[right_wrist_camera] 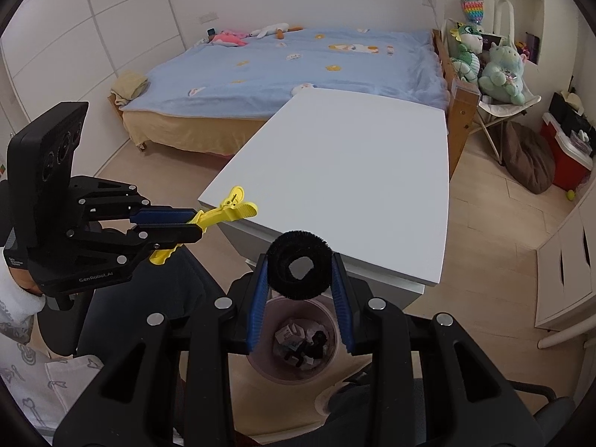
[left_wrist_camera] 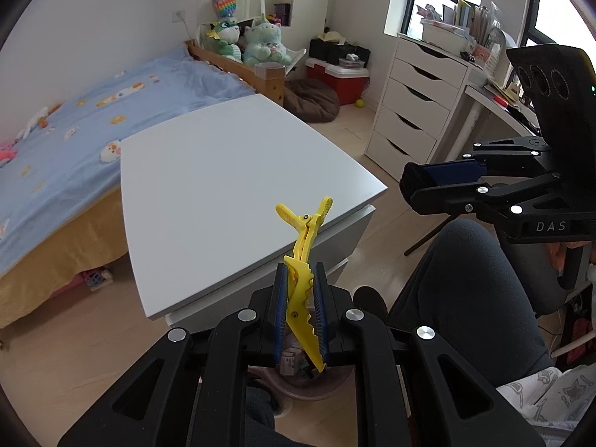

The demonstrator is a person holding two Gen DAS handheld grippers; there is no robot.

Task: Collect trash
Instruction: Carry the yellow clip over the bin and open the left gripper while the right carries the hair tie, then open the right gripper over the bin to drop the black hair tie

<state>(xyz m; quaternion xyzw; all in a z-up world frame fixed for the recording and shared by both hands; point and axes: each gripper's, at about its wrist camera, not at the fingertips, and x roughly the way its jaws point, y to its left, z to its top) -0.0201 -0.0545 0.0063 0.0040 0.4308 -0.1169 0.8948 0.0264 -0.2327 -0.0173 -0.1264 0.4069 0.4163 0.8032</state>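
Note:
My left gripper (left_wrist_camera: 300, 279) is shut on a yellow plastic hair clip (left_wrist_camera: 303, 253) and holds it in the air off the near edge of the white table (left_wrist_camera: 223, 171). The right wrist view shows the clip (right_wrist_camera: 227, 210) sticking out of the left gripper (right_wrist_camera: 193, 225). My right gripper (right_wrist_camera: 300, 272) is shut on a black fuzzy ring, a hair tie (right_wrist_camera: 300, 270), held above a pink trash bin (right_wrist_camera: 331, 335) on the floor that holds paper scraps and dark bits. The bin's rim (left_wrist_camera: 316, 391) shows below the left fingers. The right gripper (left_wrist_camera: 421, 186) is at the right in the left wrist view.
A bed with a blue cover (right_wrist_camera: 298, 70) stands beyond the table. A white drawer unit (left_wrist_camera: 417, 104) and a desk stand on the right. A red cooler (left_wrist_camera: 335, 78) and a brown cushion (left_wrist_camera: 313, 98) lie on the floor. My legs (left_wrist_camera: 465, 298) are beside the bin.

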